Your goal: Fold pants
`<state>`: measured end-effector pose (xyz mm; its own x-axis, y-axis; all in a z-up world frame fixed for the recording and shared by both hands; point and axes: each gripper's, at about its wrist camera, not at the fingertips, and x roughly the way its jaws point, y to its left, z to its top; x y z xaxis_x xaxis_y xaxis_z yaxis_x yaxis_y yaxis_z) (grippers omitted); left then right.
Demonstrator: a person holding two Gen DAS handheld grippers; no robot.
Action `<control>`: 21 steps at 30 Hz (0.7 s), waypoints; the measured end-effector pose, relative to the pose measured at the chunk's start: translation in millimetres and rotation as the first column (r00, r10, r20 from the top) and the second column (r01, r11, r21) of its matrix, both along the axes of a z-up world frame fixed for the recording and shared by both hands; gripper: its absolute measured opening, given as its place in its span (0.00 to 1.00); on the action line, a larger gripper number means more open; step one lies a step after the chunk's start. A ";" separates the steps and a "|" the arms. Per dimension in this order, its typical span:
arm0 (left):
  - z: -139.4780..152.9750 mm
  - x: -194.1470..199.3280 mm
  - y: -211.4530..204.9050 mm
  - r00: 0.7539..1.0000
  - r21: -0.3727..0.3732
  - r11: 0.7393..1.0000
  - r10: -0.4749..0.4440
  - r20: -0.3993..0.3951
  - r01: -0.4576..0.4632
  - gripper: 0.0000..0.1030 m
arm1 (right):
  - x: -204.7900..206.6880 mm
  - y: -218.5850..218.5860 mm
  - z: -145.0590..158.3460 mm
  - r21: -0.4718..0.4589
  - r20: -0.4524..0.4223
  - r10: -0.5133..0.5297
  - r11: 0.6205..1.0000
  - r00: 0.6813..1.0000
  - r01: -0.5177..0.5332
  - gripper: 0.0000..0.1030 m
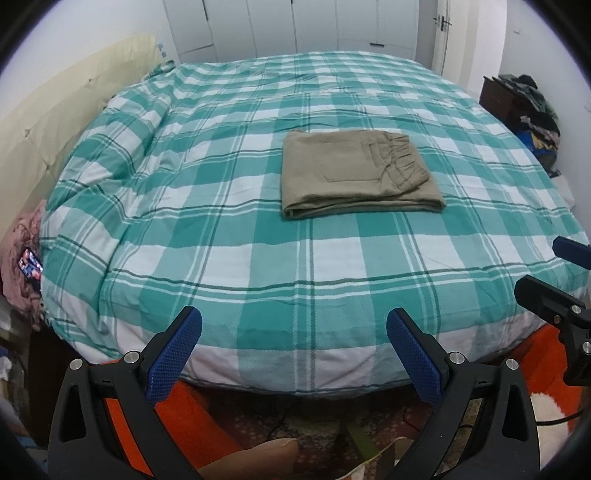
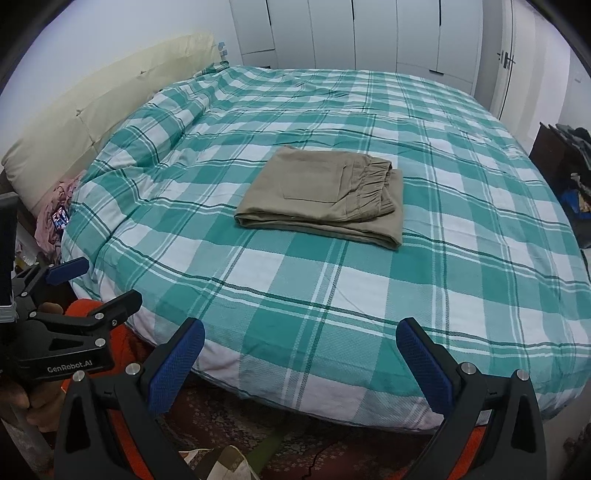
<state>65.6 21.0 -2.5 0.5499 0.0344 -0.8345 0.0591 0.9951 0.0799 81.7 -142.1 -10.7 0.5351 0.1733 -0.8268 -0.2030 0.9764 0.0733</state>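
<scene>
Pants (image 1: 360,173), khaki, lie folded into a compact rectangle near the middle of the bed (image 1: 258,258), on its green-and-white checked cover, elastic waistband uppermost toward the right and a patch pocket showing on the top layer. Both grippers are well apart from the garment, held off the near edge of the mattress.

Far left: a cream headboard (image 1: 66,110) runs along the bed; below it a pink bundle of cloth (image 1: 22,251) carries a small lit screen (image 1: 30,264), its content too small to read. What lies under the bundle is cut off by the lens rim.

Left gripper (image 1: 293,354): jaws spread wide, blue textured pads facing each other, nothing between them. In the right wrist view its body appears at the left edge with the lettering "GenRobot.AI", and a hand (image 2: 33,406) grips it from below, largely hidden in shadow.

Centre foreground: a patterned rug (image 2: 236,417) and orange fabric (image 1: 188,413) show beneath the bed edge; items at the bottom rim are cropped and cannot be identified.

Right gripper (image 2: 300,362): jaws likewise spread wide, empty. Only its tips enter the left wrist view.

Far right: a dark cabinet (image 1: 496,94) heaped with clothing (image 1: 535,107), individual pieces indistinct. White wardrobe doors (image 2: 369,33) stand behind the bed.
</scene>
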 end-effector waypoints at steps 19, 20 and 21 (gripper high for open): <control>14.9 -7.4 -9.2 0.999 0.027 1.000 -0.008 0.054 0.006 0.98 | -8.0 -0.3 7.8 -0.059 0.014 -0.040 0.997 0.999 0.040 0.99; 15.0 -7.4 -9.9 0.998 0.031 1.000 -0.008 0.055 0.006 0.98 | -8.1 -0.2 8.0 -0.061 0.017 -0.039 0.997 0.999 0.040 0.99; 15.0 -7.5 -10.7 0.998 0.035 0.999 -0.009 0.056 0.007 0.98 | -7.9 0.1 8.1 -0.062 0.018 -0.039 0.997 0.999 0.040 0.99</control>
